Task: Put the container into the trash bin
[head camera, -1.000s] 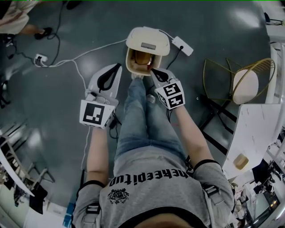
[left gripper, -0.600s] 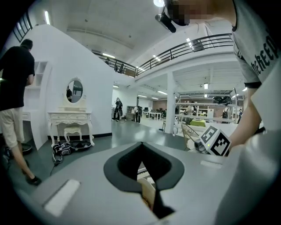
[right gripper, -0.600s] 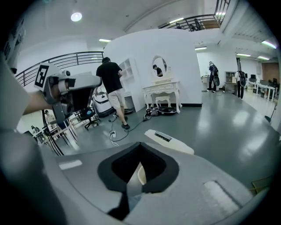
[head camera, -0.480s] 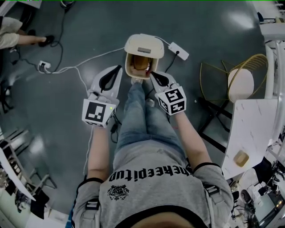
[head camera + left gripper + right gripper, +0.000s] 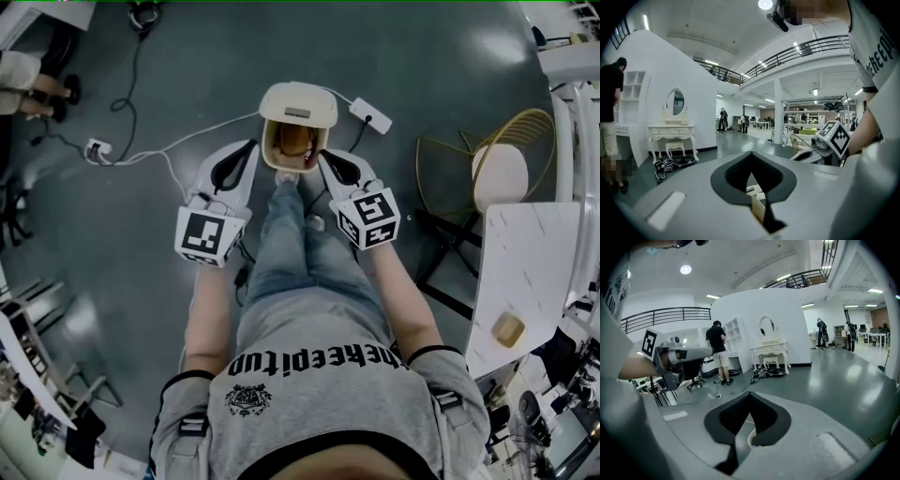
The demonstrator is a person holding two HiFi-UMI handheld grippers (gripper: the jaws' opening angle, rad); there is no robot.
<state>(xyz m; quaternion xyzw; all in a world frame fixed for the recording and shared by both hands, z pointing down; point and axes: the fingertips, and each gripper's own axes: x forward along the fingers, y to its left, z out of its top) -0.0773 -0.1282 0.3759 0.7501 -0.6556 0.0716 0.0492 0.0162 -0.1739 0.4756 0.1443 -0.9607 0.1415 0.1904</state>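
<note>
One grey floor point(image 5: 450, 66) fills most of the head view, and we look steeply down at it past our own shirt point(image 5: 319, 375) and jeans point(image 5: 291, 244). At the right stands a white marble-patterned table point(image 5: 530, 253), with a gold wire chair point(image 5: 495, 176) just beyond its far end. Straight ahead, at our feet, sits the cream trash bin point(image 5: 270, 148), its lid point(image 5: 298, 103) raised on the far side and its mouth uncovered. We hold the left gripper point(image 5: 249, 143) just left of the bin and the right gripper point(image 5: 323, 155) just right of it, both tips close to the rim. In each gripper view the jaws are pressed together at the tips, leaving only the dark hollow behind them, and neither pair grips anything. The container point(image 5: 294, 141) is what we take the brown shape inside the bin to be, though it is small from here and its form is hard to make out. A white power strip point(image 5: 367, 114) lies on the floor just right of the lid, and a small tan block point(image 5: 508, 330) rests on the table's near end.
</note>
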